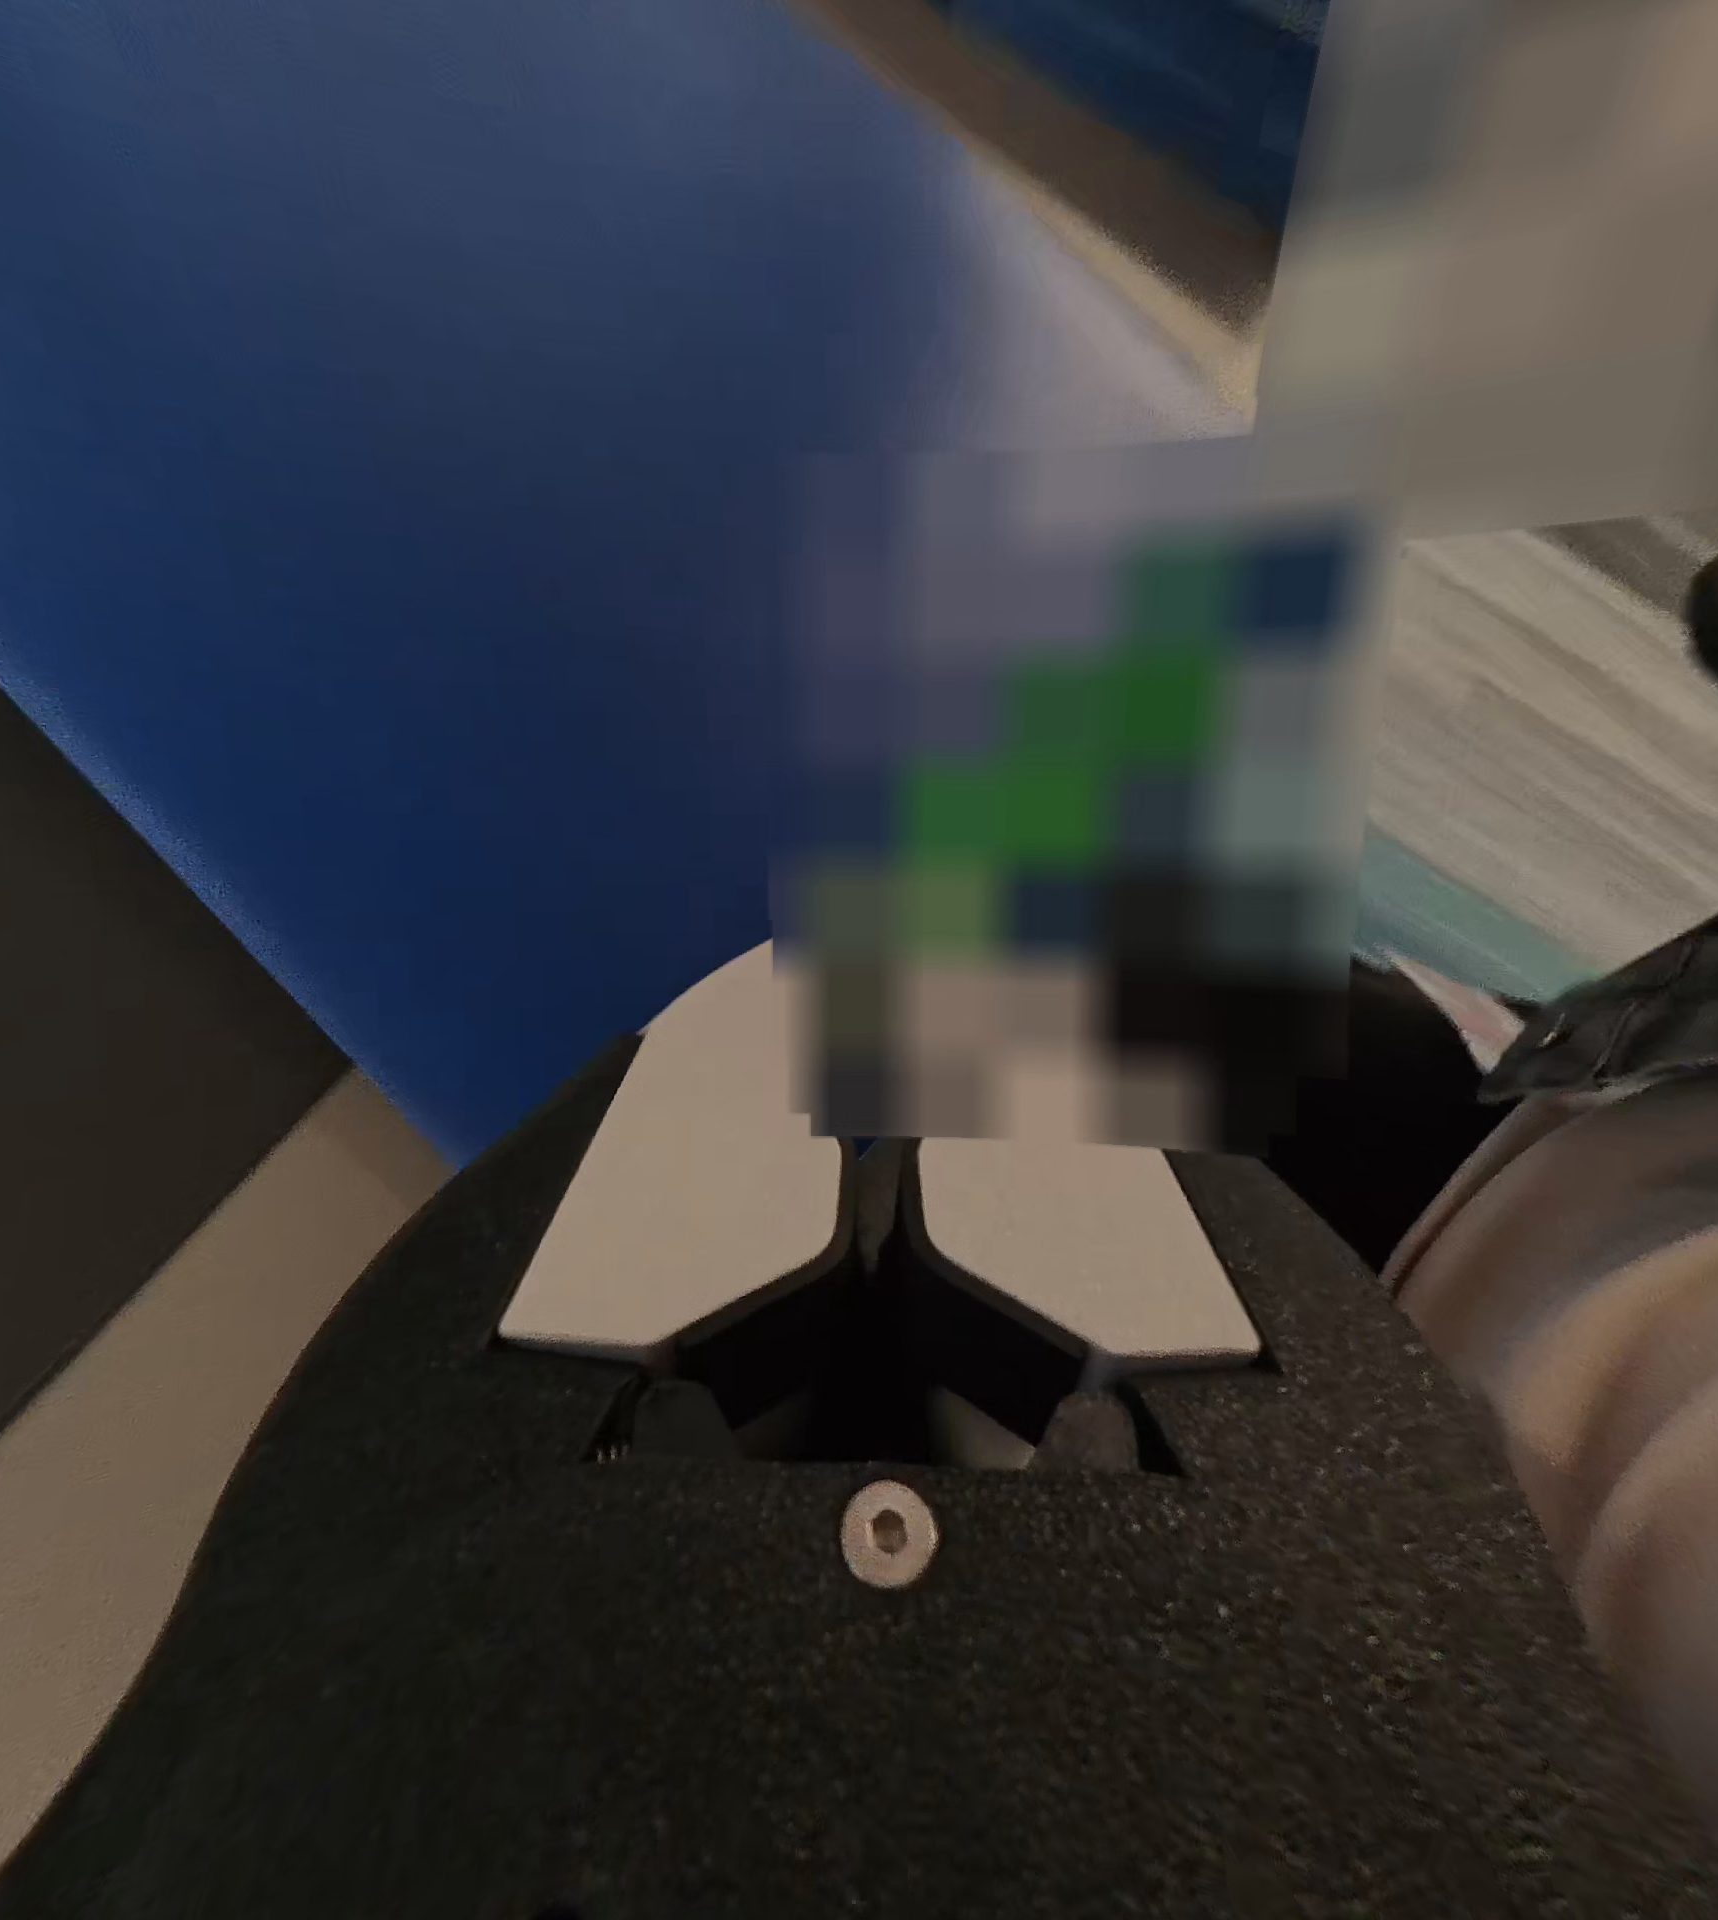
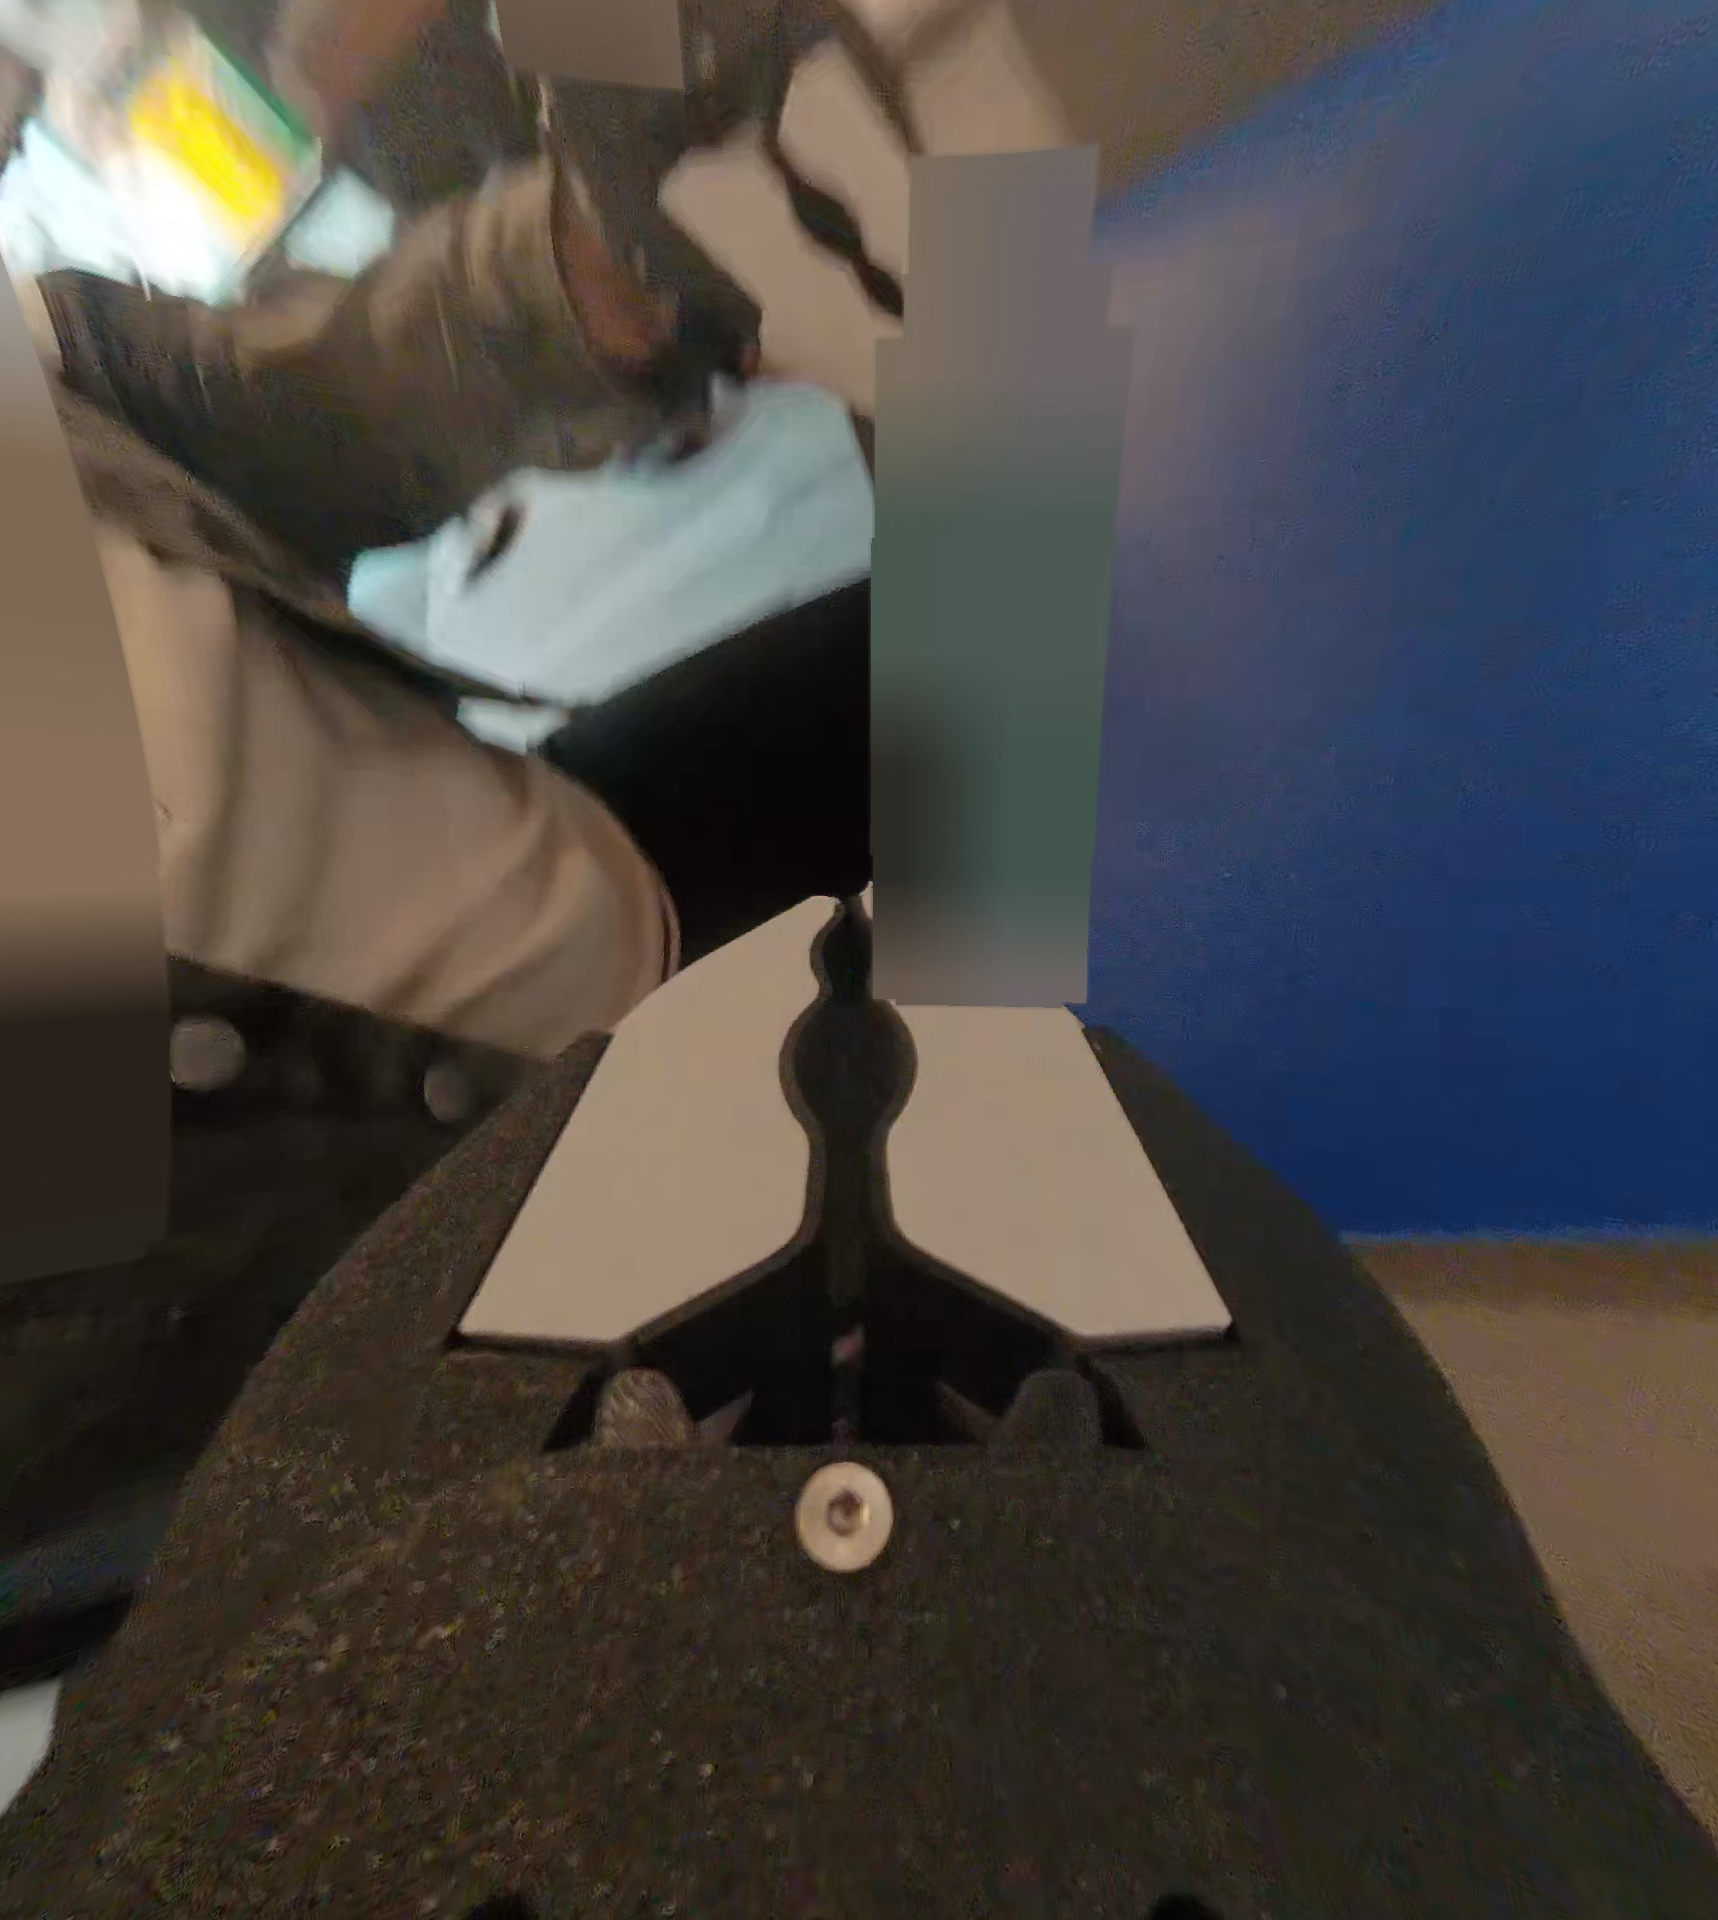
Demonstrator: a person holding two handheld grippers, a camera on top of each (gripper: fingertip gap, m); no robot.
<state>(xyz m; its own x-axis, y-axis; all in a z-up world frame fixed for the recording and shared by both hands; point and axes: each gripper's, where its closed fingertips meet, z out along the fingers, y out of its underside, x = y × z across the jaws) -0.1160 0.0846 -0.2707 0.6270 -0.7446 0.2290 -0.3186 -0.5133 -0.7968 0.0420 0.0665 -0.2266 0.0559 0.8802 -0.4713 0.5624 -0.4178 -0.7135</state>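
Note:
My left gripper [image 1: 876,1164] points at a blue wall panel [image 1: 367,520]. Its white pads [image 1: 689,1226] stand almost together with only a thin slit between them, and nothing shows in the slit. Its tips are hidden behind a mosaic patch. My right gripper [image 2: 847,920] is shut, with its tips touching and nothing between its white pads [image 2: 647,1174]. It points along the edge where the blue wall panel [image 2: 1457,623] meets a person's beige sleeve [image 2: 367,831]. Both views are blurred by motion.
A person's beige sleeve [image 1: 1613,1351] is close on the right of the left gripper. A dark panel [image 1: 55,935] and beige floor [image 1: 55,1455] lie to its left. In the right wrist view, beige carpet [image 2: 1561,1455] lies below the wall, and a pale blue cloth [image 2: 626,561] lies by the sleeve. There is about 15 cm between the tips of the two grippers.

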